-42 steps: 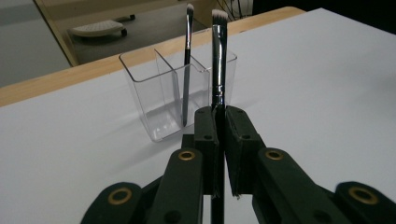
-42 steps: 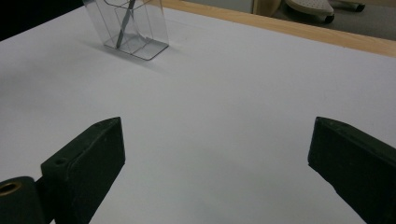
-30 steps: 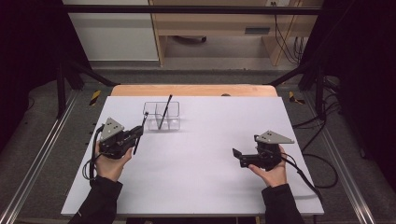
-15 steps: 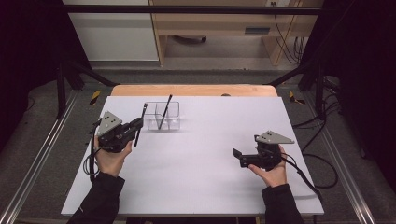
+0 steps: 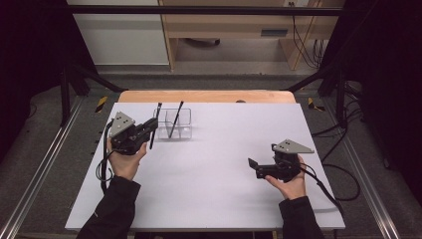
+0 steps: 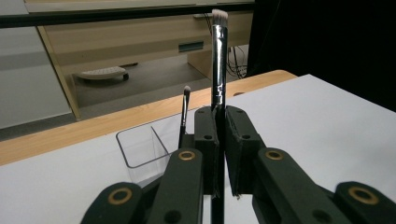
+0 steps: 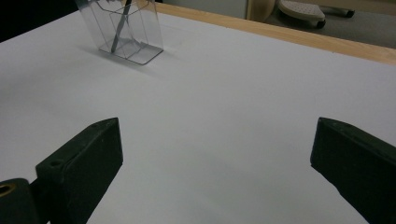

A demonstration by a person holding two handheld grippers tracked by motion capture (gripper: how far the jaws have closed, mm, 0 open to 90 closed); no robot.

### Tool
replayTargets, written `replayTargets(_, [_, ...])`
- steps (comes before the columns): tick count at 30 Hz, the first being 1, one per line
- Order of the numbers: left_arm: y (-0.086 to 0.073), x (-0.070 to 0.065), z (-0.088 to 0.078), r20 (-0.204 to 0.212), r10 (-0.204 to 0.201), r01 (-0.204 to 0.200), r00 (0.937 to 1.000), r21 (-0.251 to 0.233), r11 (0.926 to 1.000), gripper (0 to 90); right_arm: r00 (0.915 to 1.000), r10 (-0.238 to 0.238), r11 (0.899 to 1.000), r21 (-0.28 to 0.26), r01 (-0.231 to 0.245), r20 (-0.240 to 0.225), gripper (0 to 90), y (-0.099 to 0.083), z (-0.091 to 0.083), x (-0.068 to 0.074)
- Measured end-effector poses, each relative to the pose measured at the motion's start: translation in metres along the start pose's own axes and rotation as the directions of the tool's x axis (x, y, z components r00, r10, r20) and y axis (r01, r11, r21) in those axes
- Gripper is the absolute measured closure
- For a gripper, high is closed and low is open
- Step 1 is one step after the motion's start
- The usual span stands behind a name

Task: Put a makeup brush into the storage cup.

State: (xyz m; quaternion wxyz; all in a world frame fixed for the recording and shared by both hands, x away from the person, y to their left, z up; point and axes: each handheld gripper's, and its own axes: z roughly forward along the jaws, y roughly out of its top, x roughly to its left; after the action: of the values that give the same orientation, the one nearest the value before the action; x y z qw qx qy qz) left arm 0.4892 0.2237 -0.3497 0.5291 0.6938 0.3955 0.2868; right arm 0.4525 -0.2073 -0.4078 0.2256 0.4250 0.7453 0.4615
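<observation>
Left gripper (image 6: 219,154) clamped on a black makeup brush (image 6: 218,60), bristles up, held just beside the clear organizer (image 5: 174,123) at the table's far left. A second brush (image 5: 174,119) already leans inside it. Judged: one stowed, the held one not yet dropped in. Right gripper (image 7: 215,154) idle, jaws wide apart over the bare white table (image 5: 214,169). Beyond: wooden edge strip (image 5: 206,96), grey floor, pale wooden furniture, trailing cables.

Glossy black brush handle (image 6: 218,65), clear plastic holder (image 5: 177,123), matt white tabletop (image 5: 214,174)
</observation>
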Motion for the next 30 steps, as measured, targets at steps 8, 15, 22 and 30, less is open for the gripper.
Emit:
replayTargets(8, [0.009, -0.002, 0.011, 0.001, -0.003, 0.003, 1.0000, -0.012, 0.9999, 83.4, 1.0000, 0.000, 1.000, -0.003, 0.000, 0.001, 2.9, 0.000, -0.001, 0.000])
replayTargets(15, [0.017, -0.002, 0.021, -0.003, -0.009, 0.009, 1.0000, -0.022, 0.9997, 83.4, 1.0000, 0.002, 1.000, -0.001, -0.002, -0.001, 2.7, 0.000, 0.000, 0.000])
replayTargets(22, [0.024, -0.001, 0.030, -0.007, -0.018, 0.018, 0.9998, -0.032, 0.9993, 83.4, 1.0000, -0.002, 1.000, 0.005, 0.002, 0.000, 2.7, 0.000, 0.001, 0.000])
replayTargets(30, [0.031, 0.000, 0.041, -0.015, -0.011, 0.010, 0.9998, -0.030, 0.9995, 83.4, 1.0000, -0.002, 1.000, 0.007, 0.002, 0.000, 2.7, 0.000, 0.001, 0.000])
